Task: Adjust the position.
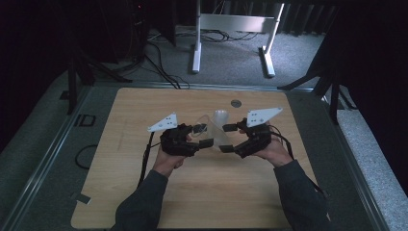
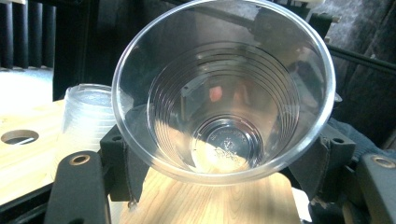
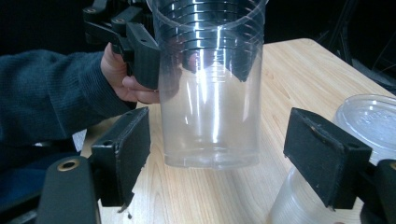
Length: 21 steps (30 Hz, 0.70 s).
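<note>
Cup (image 3: 210, 93) sits clamped in your left tongs (image 2: 219, 154), mid-frame; your right tongs (image 3: 217, 154) stand apart around its base — next, draw them clear of the stack (image 3: 369, 126) lower right.

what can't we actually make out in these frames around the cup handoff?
- High view: the clear cup between the left gripper and right gripper is small and nearly see-through; its outline is hard to trace.
- Right gripper view: the cup's rim is cut off by the top edge.
- Left gripper view: how many cups are in the upturned stack is blurred; the held cup covers part.
</note>
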Motion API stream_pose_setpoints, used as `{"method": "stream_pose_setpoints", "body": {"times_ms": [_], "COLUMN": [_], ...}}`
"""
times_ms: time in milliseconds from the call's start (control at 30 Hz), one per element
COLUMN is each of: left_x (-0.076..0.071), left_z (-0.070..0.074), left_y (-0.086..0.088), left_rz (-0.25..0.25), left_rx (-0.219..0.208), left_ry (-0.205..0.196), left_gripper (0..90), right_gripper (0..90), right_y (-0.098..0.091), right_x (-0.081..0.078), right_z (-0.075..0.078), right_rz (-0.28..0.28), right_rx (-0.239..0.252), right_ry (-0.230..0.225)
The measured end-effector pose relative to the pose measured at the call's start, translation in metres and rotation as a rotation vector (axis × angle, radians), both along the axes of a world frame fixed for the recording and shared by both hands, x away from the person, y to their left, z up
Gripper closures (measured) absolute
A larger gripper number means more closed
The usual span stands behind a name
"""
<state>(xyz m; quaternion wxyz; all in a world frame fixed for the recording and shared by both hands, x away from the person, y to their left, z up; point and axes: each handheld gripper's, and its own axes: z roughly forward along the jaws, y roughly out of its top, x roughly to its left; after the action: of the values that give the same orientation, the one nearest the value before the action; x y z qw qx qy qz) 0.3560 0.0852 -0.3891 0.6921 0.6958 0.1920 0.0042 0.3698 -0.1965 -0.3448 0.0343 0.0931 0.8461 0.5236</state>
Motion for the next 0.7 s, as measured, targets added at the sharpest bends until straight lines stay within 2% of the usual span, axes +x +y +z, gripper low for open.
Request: {"method": "stream_pose_setpoints", "body": {"times_ms": [67, 167, 500, 700], "left_x": [0.0, -0.001, -0.003, -0.003], "left_z": [0.0, 0.0, 0.002, 0.002], "left_y": [0.0, -0.002, -0.009, -0.011], "left_rz": [-0.001, -0.001, -0.004, -0.003], "left_rx": [0.004, 0.026, 0.075, 0.089], "left_ry": [-0.001, -0.009, -0.028, -0.033], "left_gripper": [29.0, 29.1, 29.1, 29.1], "right_gripper": [22.7, 22.8, 23.2, 29.1], "right_y": [0.001, 0.005, 0.011, 0.013], "right_x": [0.0, 0.0, 0.001, 0.001], "right_z": [0.0, -0.002, -0.008, -0.011], "right_rz": [0.0, -0.005, -0.011, -0.01], "right_rx": [-0.008, -0.054, -0.107, -0.153], "right_ry": [-0.001, -0.013, -0.016, -0.024]}}
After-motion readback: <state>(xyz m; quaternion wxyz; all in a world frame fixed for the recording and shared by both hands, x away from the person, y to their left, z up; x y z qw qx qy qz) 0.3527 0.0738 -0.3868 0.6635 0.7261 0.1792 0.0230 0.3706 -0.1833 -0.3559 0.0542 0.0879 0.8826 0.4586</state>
